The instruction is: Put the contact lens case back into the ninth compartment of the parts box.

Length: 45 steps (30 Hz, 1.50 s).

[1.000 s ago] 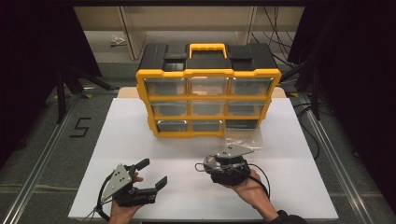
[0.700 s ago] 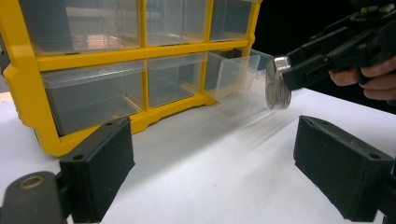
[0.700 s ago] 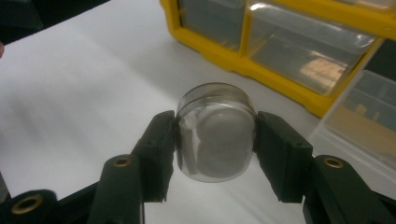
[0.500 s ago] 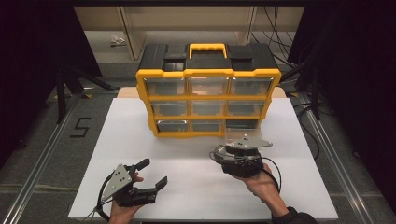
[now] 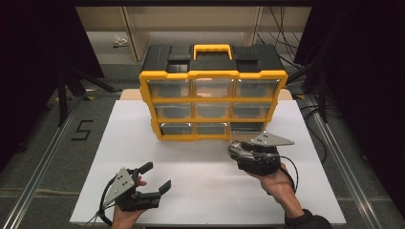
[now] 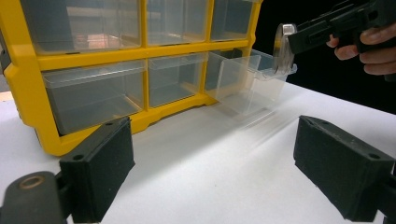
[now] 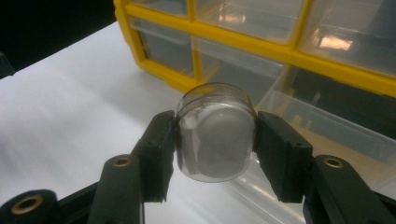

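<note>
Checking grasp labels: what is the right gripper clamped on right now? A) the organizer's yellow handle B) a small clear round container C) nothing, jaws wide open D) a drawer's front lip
B: in the right gripper view the right gripper has both jaws pressed against a small clear round container, held just over the pulled-out bottom drawer of the organizer.

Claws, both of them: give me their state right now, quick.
Left claw: open, holding nothing, over the white table.
Right claw: closed on a small clear round container, at the pulled-out bottom drawer.
</note>
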{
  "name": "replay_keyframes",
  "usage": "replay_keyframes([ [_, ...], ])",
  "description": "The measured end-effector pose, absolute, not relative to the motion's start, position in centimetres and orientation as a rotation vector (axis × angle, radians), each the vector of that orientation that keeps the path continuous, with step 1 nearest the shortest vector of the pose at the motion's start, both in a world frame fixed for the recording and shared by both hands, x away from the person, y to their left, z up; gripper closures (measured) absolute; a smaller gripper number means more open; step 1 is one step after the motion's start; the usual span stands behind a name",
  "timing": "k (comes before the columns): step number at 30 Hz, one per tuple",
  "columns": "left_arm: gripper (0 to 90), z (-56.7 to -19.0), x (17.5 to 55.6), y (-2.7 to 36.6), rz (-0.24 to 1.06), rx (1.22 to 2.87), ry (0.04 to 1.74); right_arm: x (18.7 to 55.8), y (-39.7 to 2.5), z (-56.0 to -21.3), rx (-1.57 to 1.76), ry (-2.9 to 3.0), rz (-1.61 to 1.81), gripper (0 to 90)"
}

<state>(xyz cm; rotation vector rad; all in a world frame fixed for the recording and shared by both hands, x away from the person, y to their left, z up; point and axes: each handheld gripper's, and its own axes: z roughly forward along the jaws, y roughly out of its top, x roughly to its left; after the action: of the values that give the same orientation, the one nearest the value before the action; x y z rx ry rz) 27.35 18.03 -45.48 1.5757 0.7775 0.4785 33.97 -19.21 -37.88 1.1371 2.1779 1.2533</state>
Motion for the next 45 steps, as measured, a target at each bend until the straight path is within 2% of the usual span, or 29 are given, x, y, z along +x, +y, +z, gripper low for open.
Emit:
replay_keyframes([
  [19,11.8,-45.5,27.3,18.0,0.479,1.575,0.774,35.1,-21.7,-37.1,1.193,2.084,1.278,49.7],
  [45,11.8,-45.5,27.3,17.9,0.481,1.579,0.774,36.9,-23.1,-37.9,1.259,2.024,1.273,49.7],
])
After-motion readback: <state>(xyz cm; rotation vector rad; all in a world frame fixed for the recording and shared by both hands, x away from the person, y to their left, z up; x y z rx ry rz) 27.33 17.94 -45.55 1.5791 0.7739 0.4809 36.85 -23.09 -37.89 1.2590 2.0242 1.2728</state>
